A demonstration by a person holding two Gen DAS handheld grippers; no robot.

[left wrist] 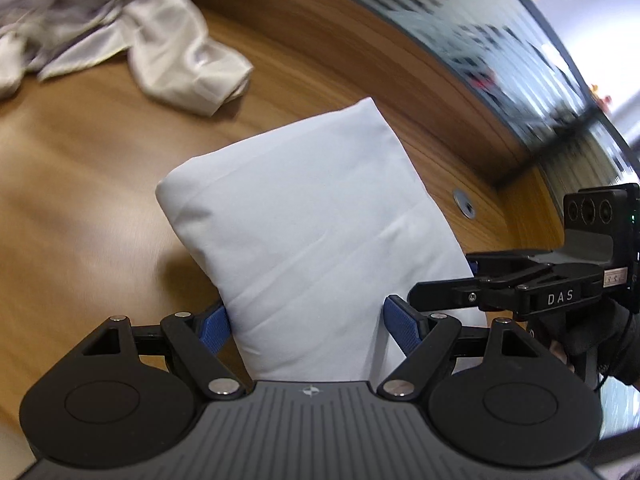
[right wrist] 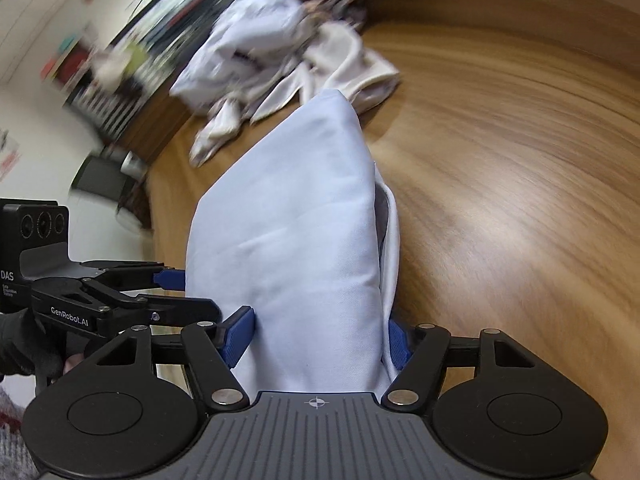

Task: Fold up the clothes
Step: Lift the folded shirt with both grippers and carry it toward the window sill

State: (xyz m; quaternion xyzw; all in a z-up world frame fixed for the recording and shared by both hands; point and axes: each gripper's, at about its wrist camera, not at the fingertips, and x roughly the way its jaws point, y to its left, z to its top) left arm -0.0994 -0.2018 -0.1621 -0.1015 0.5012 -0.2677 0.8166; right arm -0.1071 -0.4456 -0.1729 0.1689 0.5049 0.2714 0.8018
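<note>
A folded pale blue garment (left wrist: 308,208) is held up above the wooden table (left wrist: 80,184), its far end hanging toward the tabletop. My left gripper (left wrist: 310,326) is shut on its near edge, with a blue pad pressed against each side. In the right wrist view the same garment (right wrist: 304,216) sits between the blue pads of my right gripper (right wrist: 320,336), which is shut on it. Each gripper shows in the other's view: the right gripper (left wrist: 444,280) clamps the garment's right edge, and the left gripper (right wrist: 192,294) clamps its left edge.
A crumpled pile of white and pale clothes (left wrist: 100,28) (right wrist: 280,60) lies at the far side of the table (right wrist: 500,160). A metal cable grommet (left wrist: 464,202) sits near the raised wooden back edge, with a frosted glass partition (left wrist: 460,20) behind. Gloved hands (left wrist: 592,344) (right wrist: 24,344) hold the grippers.
</note>
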